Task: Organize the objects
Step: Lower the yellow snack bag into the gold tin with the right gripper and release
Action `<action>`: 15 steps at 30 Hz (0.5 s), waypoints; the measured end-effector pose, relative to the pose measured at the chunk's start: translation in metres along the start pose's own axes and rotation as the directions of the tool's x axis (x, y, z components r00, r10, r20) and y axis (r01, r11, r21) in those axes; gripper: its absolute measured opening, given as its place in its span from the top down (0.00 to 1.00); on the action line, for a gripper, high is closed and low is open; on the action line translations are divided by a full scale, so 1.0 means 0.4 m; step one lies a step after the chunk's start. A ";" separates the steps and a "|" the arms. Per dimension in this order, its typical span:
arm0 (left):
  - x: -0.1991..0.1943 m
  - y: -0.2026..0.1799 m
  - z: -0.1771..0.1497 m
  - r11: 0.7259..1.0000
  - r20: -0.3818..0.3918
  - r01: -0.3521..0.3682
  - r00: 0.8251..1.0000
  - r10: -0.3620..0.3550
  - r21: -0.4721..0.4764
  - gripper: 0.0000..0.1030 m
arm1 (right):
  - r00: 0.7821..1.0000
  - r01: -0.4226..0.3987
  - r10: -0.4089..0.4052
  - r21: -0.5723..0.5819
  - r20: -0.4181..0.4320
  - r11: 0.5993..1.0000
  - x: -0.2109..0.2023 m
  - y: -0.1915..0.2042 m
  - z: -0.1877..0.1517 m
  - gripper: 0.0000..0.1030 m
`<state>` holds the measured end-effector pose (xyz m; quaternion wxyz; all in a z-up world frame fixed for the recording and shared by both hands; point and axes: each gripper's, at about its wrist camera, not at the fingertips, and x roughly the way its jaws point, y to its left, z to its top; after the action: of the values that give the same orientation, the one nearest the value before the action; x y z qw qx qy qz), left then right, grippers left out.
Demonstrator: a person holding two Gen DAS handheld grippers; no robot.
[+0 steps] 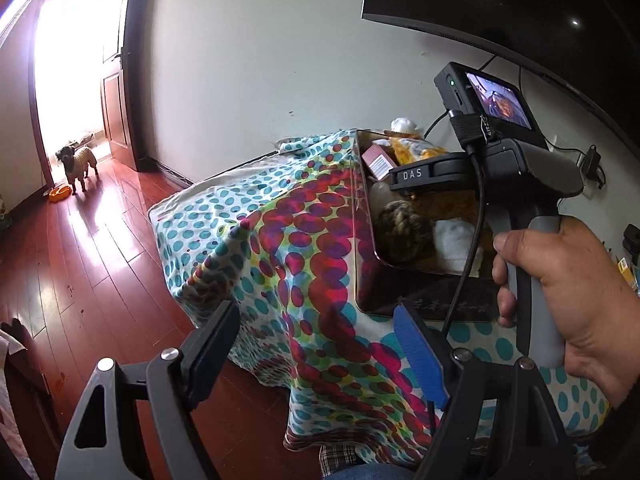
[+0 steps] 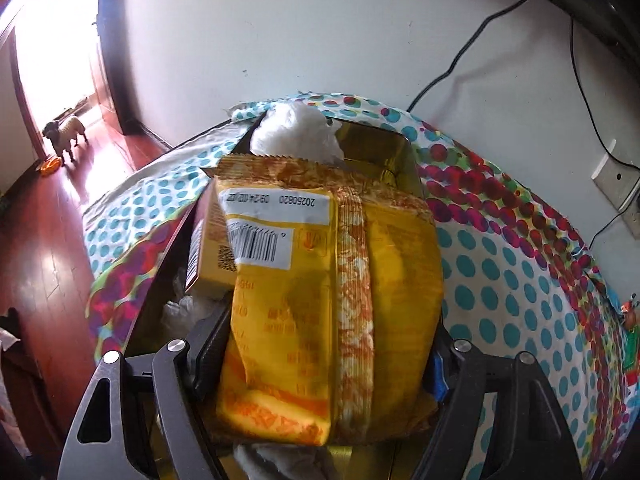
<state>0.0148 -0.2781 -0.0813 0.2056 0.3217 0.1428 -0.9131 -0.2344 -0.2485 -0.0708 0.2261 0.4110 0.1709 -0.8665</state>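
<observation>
My right gripper [image 2: 328, 324] is shut on a yellow snack packet [image 2: 320, 280], barcode side up, with a finger pressed to each side. It hangs over an open golden tin box [image 2: 372, 140] on the dotted tablecloth [image 2: 500, 280]. The box holds a white fluffy wad [image 2: 296, 132], a small orange carton [image 2: 212, 248], a pink box [image 1: 378, 160] and a brown woven ball [image 1: 404, 228]. In the left wrist view a hand [image 1: 580, 280] grips the right gripper's grey handle [image 1: 532, 240] above the box. My left gripper [image 1: 316, 316] is open and holds nothing, low over the table's near corner.
A small dog [image 1: 78, 164] stands in the bright doorway beside an orange bowl [image 1: 60, 194] on the red wooden floor. A dark screen [image 1: 500, 0] hangs on the wall above the table. Cables run to a wall socket [image 2: 616, 184] on the right.
</observation>
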 end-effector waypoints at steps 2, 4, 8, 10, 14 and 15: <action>0.003 0.000 -0.001 1.000 -0.002 0.000 1.000 -0.001 -0.004 0.21 | 1.000 0.014 -0.014 0.004 -0.006 1.000 0.005 0.003 0.006 0.27; 0.003 -0.004 -0.002 1.000 -0.003 0.000 1.000 0.000 0.006 0.21 | 0.999 0.015 -0.015 -0.003 -0.030 1.000 0.010 0.011 0.007 0.26; -0.003 -0.008 -0.003 1.000 0.008 0.000 1.000 0.000 0.008 0.21 | 0.999 -0.012 0.013 0.018 -0.039 1.000 -0.007 0.004 -0.018 0.15; -0.007 -0.010 -0.002 1.000 0.016 0.006 1.000 -0.007 0.008 0.21 | 0.997 -0.056 0.059 0.059 -0.053 0.997 -0.009 -0.015 -0.036 0.03; -0.023 -0.023 -0.003 1.000 0.038 -0.004 0.999 0.003 0.025 0.21 | 0.998 -0.057 0.057 0.036 0.006 0.998 -0.068 -0.024 -0.054 0.03; -0.027 -0.030 -0.004 1.000 0.045 -0.007 0.999 0.006 0.030 0.21 | 0.998 -0.045 0.045 0.021 0.035 0.999 -0.092 -0.022 -0.058 0.03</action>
<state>0.0178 -0.2639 -0.0739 0.2066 0.3049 0.1232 -0.9215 -0.2039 -0.2206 -0.0549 0.2441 0.4020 0.1482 -0.8700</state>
